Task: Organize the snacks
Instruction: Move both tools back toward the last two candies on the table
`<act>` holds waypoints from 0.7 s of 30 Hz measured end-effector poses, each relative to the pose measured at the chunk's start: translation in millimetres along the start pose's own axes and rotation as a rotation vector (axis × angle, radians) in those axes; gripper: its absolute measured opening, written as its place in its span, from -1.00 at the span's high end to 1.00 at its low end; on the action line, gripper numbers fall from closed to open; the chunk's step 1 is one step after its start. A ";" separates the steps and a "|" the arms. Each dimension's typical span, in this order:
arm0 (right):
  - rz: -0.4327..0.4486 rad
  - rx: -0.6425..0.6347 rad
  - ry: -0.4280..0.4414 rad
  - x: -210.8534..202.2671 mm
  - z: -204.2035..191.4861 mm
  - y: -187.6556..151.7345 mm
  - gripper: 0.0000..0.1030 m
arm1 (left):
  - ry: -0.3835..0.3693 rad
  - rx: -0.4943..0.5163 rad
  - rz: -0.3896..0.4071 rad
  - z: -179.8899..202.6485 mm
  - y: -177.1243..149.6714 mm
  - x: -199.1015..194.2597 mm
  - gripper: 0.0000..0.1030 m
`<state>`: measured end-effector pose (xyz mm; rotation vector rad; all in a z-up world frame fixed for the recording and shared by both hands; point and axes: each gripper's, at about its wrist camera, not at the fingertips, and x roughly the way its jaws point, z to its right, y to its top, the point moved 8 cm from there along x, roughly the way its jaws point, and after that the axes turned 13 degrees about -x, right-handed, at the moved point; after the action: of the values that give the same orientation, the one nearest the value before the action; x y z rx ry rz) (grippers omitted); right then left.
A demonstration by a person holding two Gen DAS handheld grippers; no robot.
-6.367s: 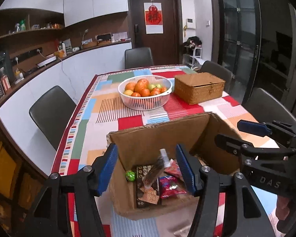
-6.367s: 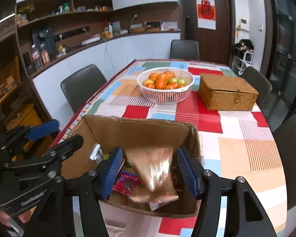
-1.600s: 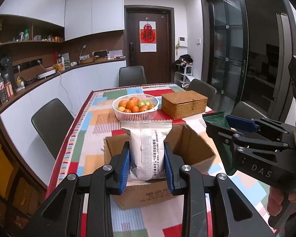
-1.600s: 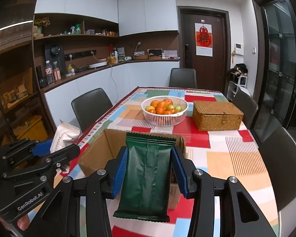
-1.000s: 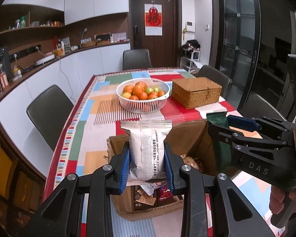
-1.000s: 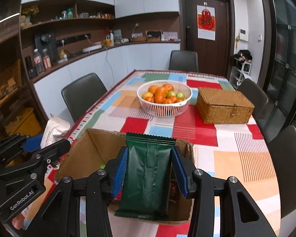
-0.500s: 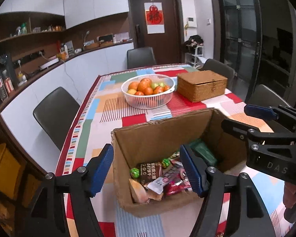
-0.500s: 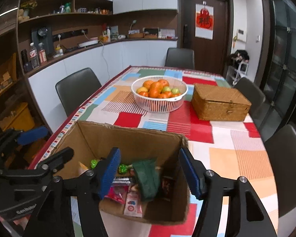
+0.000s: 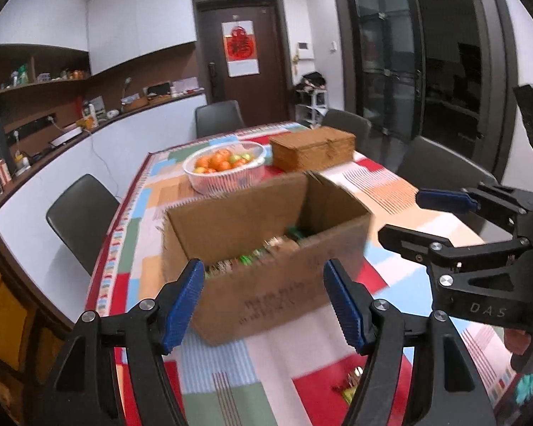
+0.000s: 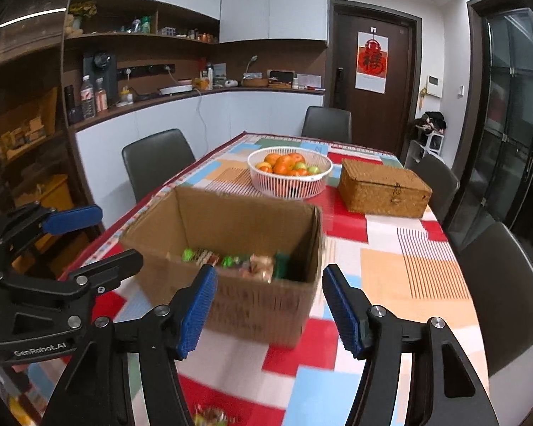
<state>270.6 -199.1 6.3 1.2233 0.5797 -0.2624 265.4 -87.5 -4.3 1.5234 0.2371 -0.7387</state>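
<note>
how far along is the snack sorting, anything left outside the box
Mostly done: the cardboard box already holds a pile of snack packets. Nothing is in hand: the left gripper and right gripper are both open and empty. What looks left is a small wrapped snack on the tablecloth in front of the box, too blurred to identify.

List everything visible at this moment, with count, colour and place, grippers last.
cardboard box: one, brown, open, near table end
snack packets: several, mixed colours, inside the box
loose snack: at least one, yellow-green, on the cloth before the box
fruit basket: one, white, holding oranges, beyond the box
wicker box: one, tan, lid shut, right of the basket
tablecloth: one, multicoloured patchwork
chairs: several, dark grey, around the table
left gripper: open, empty
right gripper: open, empty
</note>
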 end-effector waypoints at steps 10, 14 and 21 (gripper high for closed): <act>-0.115 -0.014 0.021 -11.6 -16.5 -68.8 -0.22 | -0.048 0.098 -0.158 26.0 -75.1 11.8 -0.33; -0.180 -0.003 0.040 -8.5 -22.3 -96.6 -0.22 | -0.072 0.121 -0.223 33.4 -101.7 22.0 -0.33; -0.331 0.055 0.091 4.7 -30.5 -154.3 -0.22 | -0.126 0.140 -0.335 45.9 -135.7 45.9 -0.25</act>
<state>190.6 -221.6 -127.3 1.1933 0.8601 -0.5059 209.5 -128.5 -137.8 1.5805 0.3577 -1.1330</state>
